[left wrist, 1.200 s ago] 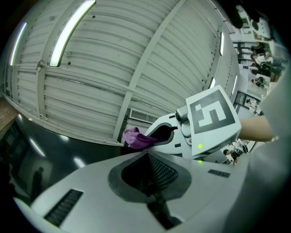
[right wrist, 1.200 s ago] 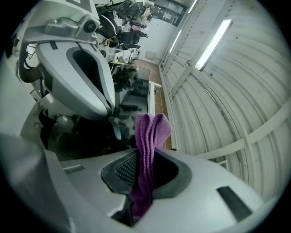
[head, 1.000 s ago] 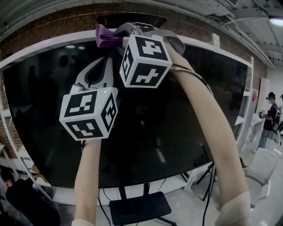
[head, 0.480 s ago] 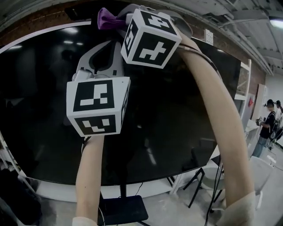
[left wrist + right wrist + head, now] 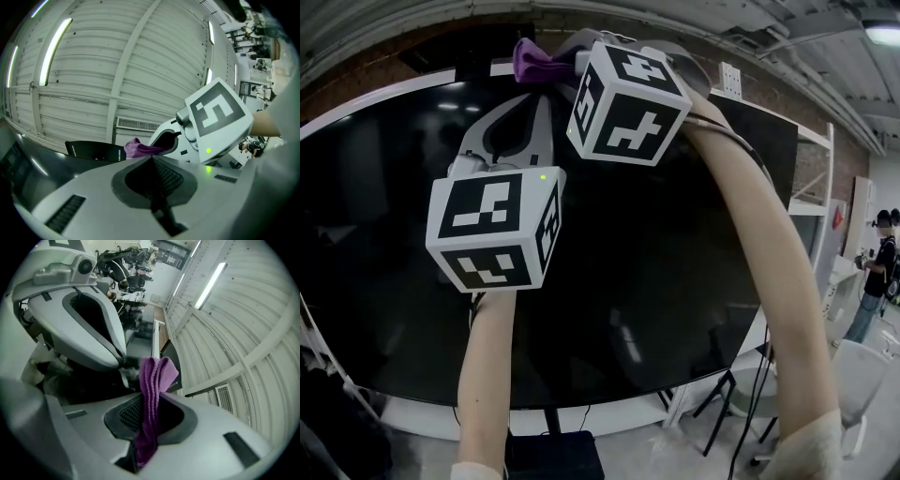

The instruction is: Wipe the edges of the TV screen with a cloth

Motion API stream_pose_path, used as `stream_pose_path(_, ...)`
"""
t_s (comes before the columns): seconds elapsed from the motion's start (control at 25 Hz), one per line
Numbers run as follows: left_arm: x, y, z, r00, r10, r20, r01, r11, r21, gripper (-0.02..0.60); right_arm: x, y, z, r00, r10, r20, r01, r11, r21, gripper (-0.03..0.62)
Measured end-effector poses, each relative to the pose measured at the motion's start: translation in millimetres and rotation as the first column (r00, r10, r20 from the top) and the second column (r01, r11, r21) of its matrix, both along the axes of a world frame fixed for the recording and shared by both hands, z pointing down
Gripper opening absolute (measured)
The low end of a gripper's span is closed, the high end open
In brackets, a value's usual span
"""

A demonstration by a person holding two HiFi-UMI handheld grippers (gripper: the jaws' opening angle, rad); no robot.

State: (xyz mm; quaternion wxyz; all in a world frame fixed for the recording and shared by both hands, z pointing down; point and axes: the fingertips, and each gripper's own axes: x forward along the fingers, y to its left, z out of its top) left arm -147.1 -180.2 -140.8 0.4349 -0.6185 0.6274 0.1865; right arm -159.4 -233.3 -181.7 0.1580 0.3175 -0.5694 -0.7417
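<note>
A big black TV screen (image 5: 675, 262) with a thin white frame (image 5: 394, 91) fills the head view. My right gripper (image 5: 565, 62) reaches to the TV's top edge, shut on a purple cloth (image 5: 532, 60) that bunches against the frame. The right gripper view shows the cloth (image 5: 153, 394) clamped between the jaws and sticking out past them. My left gripper (image 5: 530, 108) is held up just below and left of the cloth, in front of the glass, shut with nothing in it. From the left gripper view, the cloth (image 5: 139, 149) and the right gripper (image 5: 164, 140) lie just ahead.
A brick wall runs behind the TV. The stand's dark base (image 5: 548, 457) is on the floor below. White shelving (image 5: 811, 187), a white chair (image 5: 853, 375) and a standing person (image 5: 879, 267) are at the right. A ribbed ceiling with strip lights (image 5: 54, 49) is overhead.
The head camera has come closer, so the screen fills more of the view. The cloth stays at the top edge in the right gripper. The left gripper's cube has shifted slightly.
</note>
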Motion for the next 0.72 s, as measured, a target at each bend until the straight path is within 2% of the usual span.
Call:
stream_pose_path(0.32,70.9,-44.6,4.0,1.000,0.007,-0.017,-0.007,1.000,0.006,0.015,66.9,-24.9,-0.2,0.999,-0.048,-0.017,0.048,0.999,0.005,0.063)
stream_pose_path(0.48,109.4,-63.2,8.4,1.000,-0.021,-0.005,0.021,1.000,0.016,0.015,97.6,-37.4,3.9,0.994,-0.105,-0.015,0.105,0.994,0.013,0.063)
stream_pose_path(0.72,148.2,-84.0,10.1,0.997,-0.068,-0.047,0.070,0.997,0.039,0.015,134.4,-52.6,1.1,0.989,-0.144,-0.033,0.146,0.987,0.071,0.063)
